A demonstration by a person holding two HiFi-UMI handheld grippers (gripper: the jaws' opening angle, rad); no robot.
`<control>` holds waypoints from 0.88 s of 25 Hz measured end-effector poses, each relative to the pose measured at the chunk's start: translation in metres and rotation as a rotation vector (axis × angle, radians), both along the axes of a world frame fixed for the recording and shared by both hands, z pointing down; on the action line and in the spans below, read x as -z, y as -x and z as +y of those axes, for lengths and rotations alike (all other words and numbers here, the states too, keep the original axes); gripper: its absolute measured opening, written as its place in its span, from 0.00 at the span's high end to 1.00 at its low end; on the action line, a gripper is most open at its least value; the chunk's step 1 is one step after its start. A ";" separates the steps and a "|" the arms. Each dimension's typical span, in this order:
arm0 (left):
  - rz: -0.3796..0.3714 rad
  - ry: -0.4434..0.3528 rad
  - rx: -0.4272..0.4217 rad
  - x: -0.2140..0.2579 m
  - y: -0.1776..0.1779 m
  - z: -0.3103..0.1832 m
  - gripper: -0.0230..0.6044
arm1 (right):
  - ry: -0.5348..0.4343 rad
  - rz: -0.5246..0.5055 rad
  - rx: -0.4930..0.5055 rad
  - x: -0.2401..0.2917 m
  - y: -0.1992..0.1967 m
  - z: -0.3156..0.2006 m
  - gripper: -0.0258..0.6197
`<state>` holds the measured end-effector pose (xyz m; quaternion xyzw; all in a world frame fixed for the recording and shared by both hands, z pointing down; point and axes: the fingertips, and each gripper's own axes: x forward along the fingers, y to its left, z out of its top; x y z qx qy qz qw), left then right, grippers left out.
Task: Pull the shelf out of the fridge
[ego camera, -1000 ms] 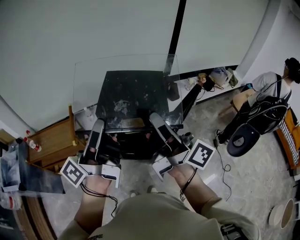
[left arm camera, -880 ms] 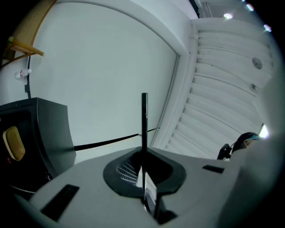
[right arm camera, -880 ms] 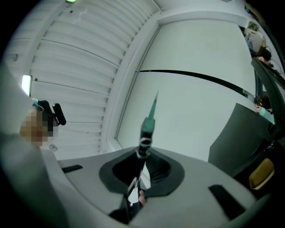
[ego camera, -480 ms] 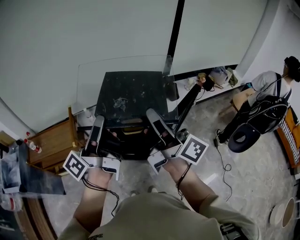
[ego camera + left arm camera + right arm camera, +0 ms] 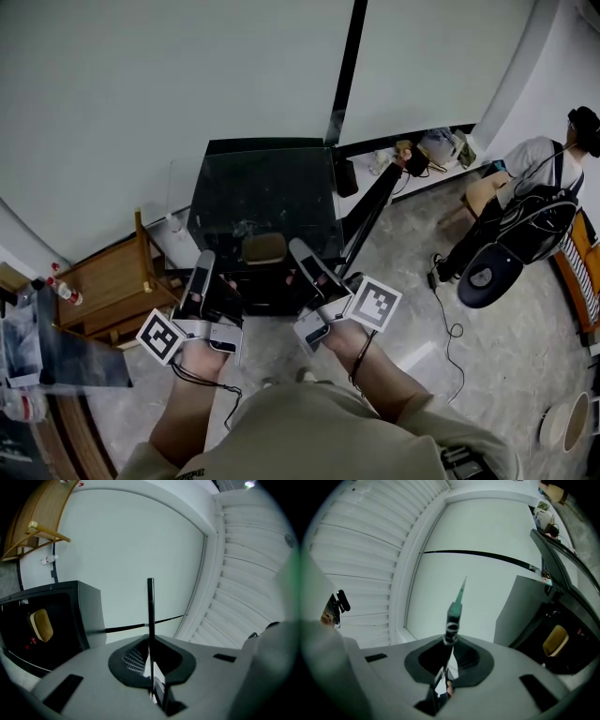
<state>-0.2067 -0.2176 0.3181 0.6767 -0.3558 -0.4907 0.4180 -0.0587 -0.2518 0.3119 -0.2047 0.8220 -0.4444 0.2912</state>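
A clear glass shelf (image 5: 187,192) hangs out in front of and above the small black fridge (image 5: 267,183), whose door (image 5: 370,211) stands open to the right. My left gripper (image 5: 203,258) is shut on the shelf's near edge at the left, my right gripper (image 5: 300,251) on the same edge at the right. In the left gripper view the glass shelf (image 5: 150,606) runs edge-on out of the left gripper (image 5: 151,670). In the right gripper view the shelf's edge (image 5: 454,606) rises from the right gripper (image 5: 444,670). A yellow object (image 5: 265,247) sits inside the fridge.
A wooden rack (image 5: 103,281) stands left of the fridge, with a bottle (image 5: 64,289) beside it. A person (image 5: 525,187) sits at the right with a black bag. Clutter (image 5: 436,150) lies along the wall, a cable (image 5: 448,328) crosses the floor, and a bowl (image 5: 567,427) sits bottom right.
Both grippers have drawn closer together and slightly back with the shelf. The glass outline has shrunk and dropped toward the fridge top, and the yellow object inside now shows.
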 end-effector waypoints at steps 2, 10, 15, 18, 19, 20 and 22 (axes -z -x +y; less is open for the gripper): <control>0.006 0.007 -0.003 -0.012 -0.001 -0.001 0.94 | 0.024 0.009 0.003 -0.013 -0.001 -0.001 0.94; 0.023 0.064 -0.007 -0.052 -0.002 0.005 0.94 | 0.099 0.044 0.014 -0.054 -0.002 0.004 0.94; 0.024 0.093 -0.003 -0.066 -0.003 0.007 0.94 | 0.123 0.079 0.021 -0.072 -0.004 0.006 0.93; 0.025 0.111 -0.003 -0.072 -0.006 0.006 0.94 | 0.145 0.073 0.020 -0.079 -0.007 0.004 0.93; 0.025 0.116 -0.004 -0.073 -0.006 0.007 0.93 | 0.150 0.072 0.022 -0.081 -0.007 0.005 0.93; 0.024 0.118 -0.006 -0.074 -0.006 0.007 0.94 | 0.156 0.072 0.024 -0.083 -0.006 0.006 0.93; 0.018 0.121 -0.012 -0.078 -0.004 0.009 0.93 | 0.168 0.079 0.026 -0.085 -0.006 0.009 0.93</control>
